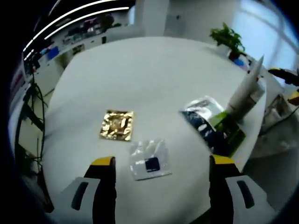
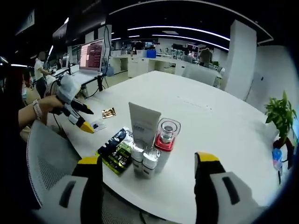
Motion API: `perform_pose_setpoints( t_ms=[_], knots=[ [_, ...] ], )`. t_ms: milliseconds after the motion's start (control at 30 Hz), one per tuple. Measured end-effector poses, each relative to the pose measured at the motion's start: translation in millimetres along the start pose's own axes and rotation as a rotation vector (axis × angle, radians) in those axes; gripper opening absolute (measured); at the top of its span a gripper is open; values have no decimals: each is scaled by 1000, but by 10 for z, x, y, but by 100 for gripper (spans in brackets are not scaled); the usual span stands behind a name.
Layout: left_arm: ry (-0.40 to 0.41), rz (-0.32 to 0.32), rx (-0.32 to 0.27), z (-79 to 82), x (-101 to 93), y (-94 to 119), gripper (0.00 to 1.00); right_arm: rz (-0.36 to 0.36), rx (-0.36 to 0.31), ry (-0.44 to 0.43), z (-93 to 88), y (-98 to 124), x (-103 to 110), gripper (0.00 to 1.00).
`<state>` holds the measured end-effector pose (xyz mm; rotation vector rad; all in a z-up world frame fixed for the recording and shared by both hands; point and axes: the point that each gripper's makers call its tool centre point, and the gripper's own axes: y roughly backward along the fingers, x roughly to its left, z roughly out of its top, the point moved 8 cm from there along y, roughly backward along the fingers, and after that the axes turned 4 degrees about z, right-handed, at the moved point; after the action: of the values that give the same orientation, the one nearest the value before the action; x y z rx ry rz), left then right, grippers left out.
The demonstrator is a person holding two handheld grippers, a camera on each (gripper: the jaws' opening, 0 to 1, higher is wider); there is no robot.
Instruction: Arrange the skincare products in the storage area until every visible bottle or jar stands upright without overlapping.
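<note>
Left gripper view: your left gripper (image 1: pixel 162 170) hovers above the white table (image 1: pixel 154 79) with its yellow-tipped jaws spread wide and nothing between them. Just ahead of the jaws lies a clear sachet (image 1: pixel 149 159) with a dark square inside; beyond it, toward the left jaw's side, a gold foil sachet (image 1: pixel 117 125) lies flat. Off to the right, well apart from the jaws, dark and green packets (image 1: pixel 216 127) lie overlapped beside a white tube (image 1: pixel 246 88) standing near the table edge.

Right gripper view: your right gripper (image 2: pixel 147 163) is likewise spread and holds nothing. Directly ahead, between the lines of its two jaws, the skincare group stands upright and close together: the white tube (image 2: pixel 143 123), a clear-capped bottle with a red collar (image 2: pixel 166 140) and two small silver-capped bottles (image 2: pixel 144 159) in front. The dark and green packets (image 2: pixel 116 149) lie flat just to their left. Farther left, your left gripper (image 2: pixel 74 108) is held over the table near the gold foil sachet (image 2: pixel 109 112).
</note>
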<state>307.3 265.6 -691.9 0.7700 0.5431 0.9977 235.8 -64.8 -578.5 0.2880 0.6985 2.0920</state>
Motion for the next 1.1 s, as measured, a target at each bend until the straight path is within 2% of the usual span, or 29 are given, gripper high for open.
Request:
perform_pose_setpoints(
  t_ms=[267, 433, 533, 733, 1100],
  knots=[
    [-8, -7, 53, -23, 31, -114, 65, -12, -4, -8, -14, 25, -19, 80],
    [7, -4, 77, -40, 70, -161, 62, -20, -2, -26, -53, 27, -29, 82],
    [-2, 4, 80, -42, 75, -160, 54, -22, -7, -36, -58, 29, -27, 82],
    [-31, 25, 118, -76, 89, -206, 53, -24, -15, -39, -55, 39, -25, 81],
    [-49, 61, 127, -76, 136, -225, 43, -14, -8, -49, -83, 35, -26, 81]
  ],
)
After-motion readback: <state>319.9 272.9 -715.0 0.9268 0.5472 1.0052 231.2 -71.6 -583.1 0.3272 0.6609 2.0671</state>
